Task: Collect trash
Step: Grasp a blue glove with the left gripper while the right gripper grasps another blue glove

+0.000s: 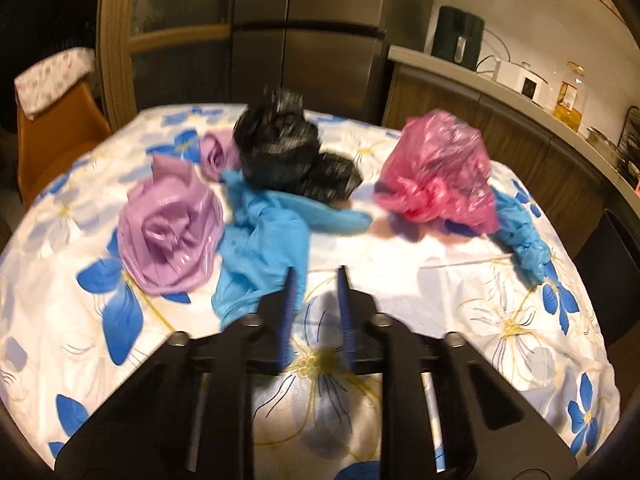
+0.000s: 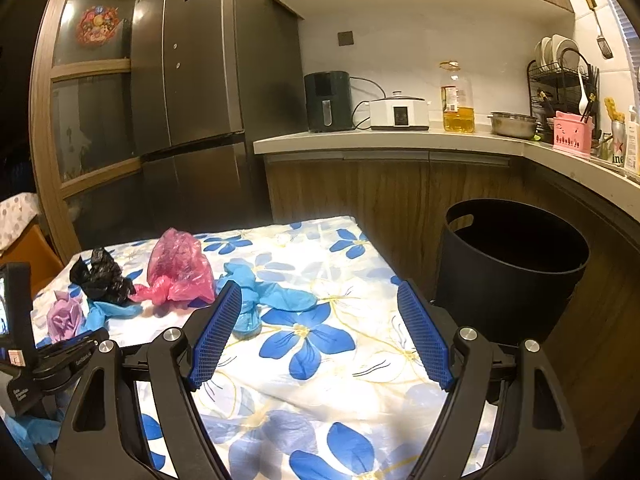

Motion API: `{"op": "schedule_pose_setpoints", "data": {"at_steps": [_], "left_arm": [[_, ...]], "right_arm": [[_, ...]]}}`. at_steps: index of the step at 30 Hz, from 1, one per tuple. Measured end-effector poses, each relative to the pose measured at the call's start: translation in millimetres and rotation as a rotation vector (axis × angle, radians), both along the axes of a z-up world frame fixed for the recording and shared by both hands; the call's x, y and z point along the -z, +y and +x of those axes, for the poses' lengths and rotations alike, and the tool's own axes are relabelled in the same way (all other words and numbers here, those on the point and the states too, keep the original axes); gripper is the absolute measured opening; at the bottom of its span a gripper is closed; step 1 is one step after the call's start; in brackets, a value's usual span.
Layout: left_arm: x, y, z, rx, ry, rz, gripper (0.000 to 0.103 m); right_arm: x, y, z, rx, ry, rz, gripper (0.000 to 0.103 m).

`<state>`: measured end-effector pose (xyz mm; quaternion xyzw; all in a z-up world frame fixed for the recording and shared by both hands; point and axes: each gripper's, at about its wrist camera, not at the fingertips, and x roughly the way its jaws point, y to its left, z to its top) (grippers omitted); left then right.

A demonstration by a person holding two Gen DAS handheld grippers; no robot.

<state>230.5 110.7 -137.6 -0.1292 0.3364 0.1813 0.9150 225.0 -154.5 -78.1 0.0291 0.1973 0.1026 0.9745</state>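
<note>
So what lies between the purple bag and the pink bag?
In the left wrist view, a blue bag and crumpled black bags lie between the purple bag and the pink bag.

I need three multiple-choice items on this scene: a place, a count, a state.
1. The black bin stands: A on the table; B beside the table; C on the counter.
2. Purple bags on the table: A one; B two; C four.
3. The right hand-held gripper: A open, empty; B holds a blue bag; C holds a pink bag.
Key: B, it stands past the table's edge; B, one large, one small; A, wide jaws, nothing gripped.
</note>
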Motion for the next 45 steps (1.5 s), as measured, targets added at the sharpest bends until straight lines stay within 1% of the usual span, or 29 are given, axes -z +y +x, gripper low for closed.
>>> {"op": "schedule_pose_setpoints", "data": {"at_steps": [2,5,7,9,11,14,16,22,23,25,26,28,29,31,32,33,37,39,40,41,42,43,44,45], "left_arm": [[3.0,3.6,-0.6,0.010,0.000,-0.028,0.000],[3.1,2.9,-4.9,0.044,-0.018,-0.048,0.000],[-1.9,-1.5,-11.3,0.069,-0.046,-0.043,0.000],[-11.5,-8.2,-23.1,0.096,-0.093,-0.029,0.000],[-19.8,-12.3,-33.1,0.110,-0.119,-0.015,0.000],[-32.2,-13.7,-46.1,0.123,-0.163,-0.016,0.000],[-39.9,-13.8,-51.8,0.123,-0.184,-0.014,0.000],[-56.5,-12.5,-63.8,0.141,-0.241,-0.007,0.000],[-59.4,-12.5,-65.6,0.142,-0.248,-0.002,0.000],[-65.0,-11.7,-68.5,0.146,-0.260,0.004,0.000],[-68.4,-11.3,-70.9,0.148,-0.268,0.008,0.000],[-73.2,-10.2,-74.3,0.151,-0.279,0.011,0.000],[-75.3,-9.7,-75.9,0.151,-0.285,0.016,0.000],[-79.0,-8.6,-79.8,0.146,-0.295,0.028,0.000],[-79.9,-7.8,-81.0,0.146,-0.296,0.030,0.000],[-81.1,-7.3,-83.0,0.144,-0.298,0.038,0.000],[-74.0,-1.8,-82.6,0.136,-0.279,0.045,0.000],[-65.6,2.9,-78.0,0.119,-0.279,0.036,0.000],[-60.0,4.8,-72.2,0.104,-0.265,0.042,0.000],[-54.6,6.6,-65.0,0.095,-0.245,0.042,0.008],[-49.3,8.3,-58.2,0.095,-0.230,0.035,0.025],[-45.7,9.2,-53.9,0.095,-0.226,0.028,0.035],[-42.1,10.0,-49.2,0.093,-0.220,0.023,0.050],[-39.3,10.4,-44.6,0.093,-0.212,0.022,0.052]], "right_arm": [[2.1,3.8,2.4,-0.008,0.008,-0.001,0.078],[6.9,10.1,4.8,-0.023,0.022,-0.003,0.078],[10.5,14.2,9.2,-0.032,0.032,-0.004,0.078],[16.0,20.4,14.3,-0.042,0.041,-0.004,0.077],[20.3,26.2,19.2,-0.052,0.048,-0.006,0.074],[27.6,36.9,31.9,-0.064,0.061,-0.003,0.072],[33.0,45.2,45.1,-0.070,0.082,0.000,0.068],[43.1,61.9,73.9,-0.108,0.151,0.036,0.061],[45.8,65.8,78.9,-0.115,0.169,0.033,0.059],[50.8,69.9,84.3,-0.125,0.198,0.030,0.049],[53.1,71.5,86.7,-0.126,0.211,0.027,0.047],[56.8,72.6,90.7,-0.132,0.232,0.028,0.037],[58.7,73.4,92.0,-0.134,0.242,0.028,0.034],[61.2,72.4,94.5,-0.140,0.260,0.037,0.019],[61.4,71.0,95.1,-0.142,0.263,0.045,0.017],[61.0,68.9,94.4,-0.143,0.260,0.056,0.013],[57.9,65.3,88.7,-0.141,0.243,0.071,0.006],[55.6,63.8,85.1,-0.138,0.229,0.075,0.005],[53.9,62.5,82.2,-0.137,0.219,0.078,0.004],[52.3,61.2,80.2,-0.137,0.212,0.079,0.004],[50.2,59.0,76.0,-0.136,0.199,0.080,0.004],[48.4,56.9,73.6,-0.135,0.193,0.083,0.004],[47.1,55.0,71.8,-0.134,0.188,0.085,0.004],[45.2,52.1,68.4,-0.131,0.182,0.087,0.004]]}}
